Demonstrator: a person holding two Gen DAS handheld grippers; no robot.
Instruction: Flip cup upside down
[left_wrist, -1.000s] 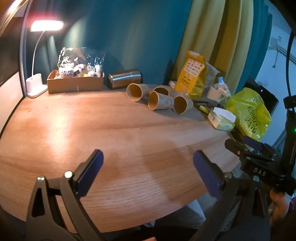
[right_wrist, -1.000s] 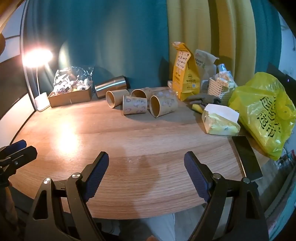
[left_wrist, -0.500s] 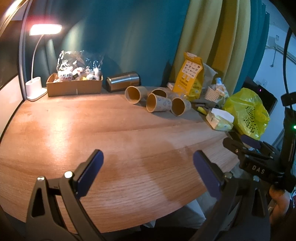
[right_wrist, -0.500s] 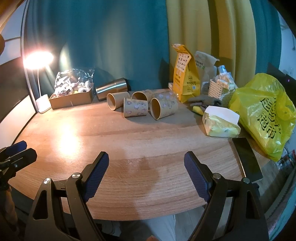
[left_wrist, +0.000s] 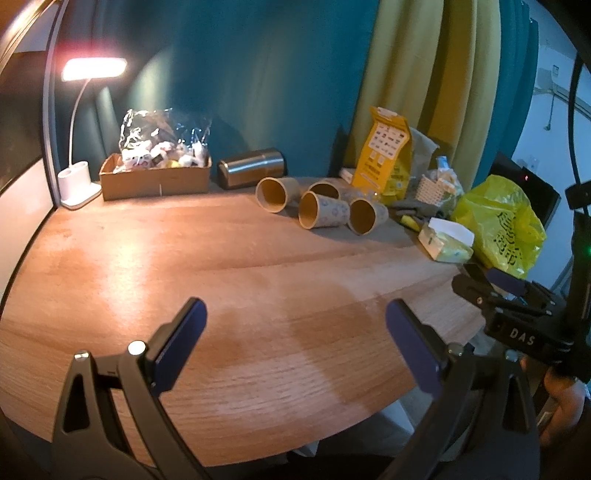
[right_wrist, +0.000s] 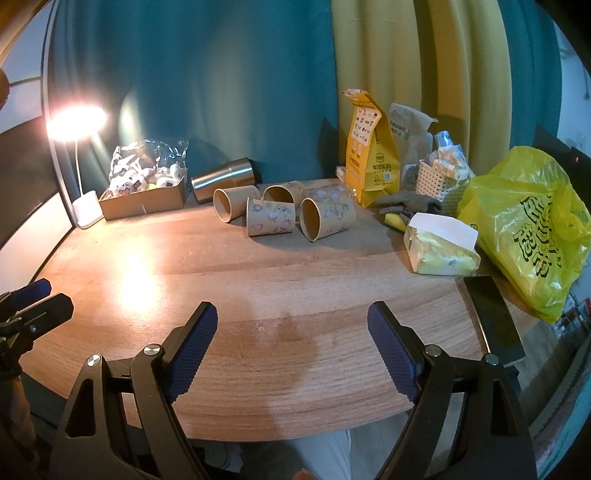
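Both the left gripper (left_wrist: 293, 341) and the right gripper (right_wrist: 291, 343) hung over the near edge of the wooden table (right_wrist: 295, 280) with jaws spread wide and nothing between them. Four paper cups (right_wrist: 327, 218) lay on their sides well ahead of the grippers, clustered near the far edge. A steel tumbler (right_wrist: 225, 179) lay just beyond them to the left, and a yellow plastic bag (right_wrist: 524, 225) sat ahead to the right.

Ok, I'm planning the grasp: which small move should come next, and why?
Probably ease the right gripper forward toward the nearest paper cup. All four cups lie on their sides at the far part of the table, and both the right gripper and the left gripper hang open and empty over the near edge.
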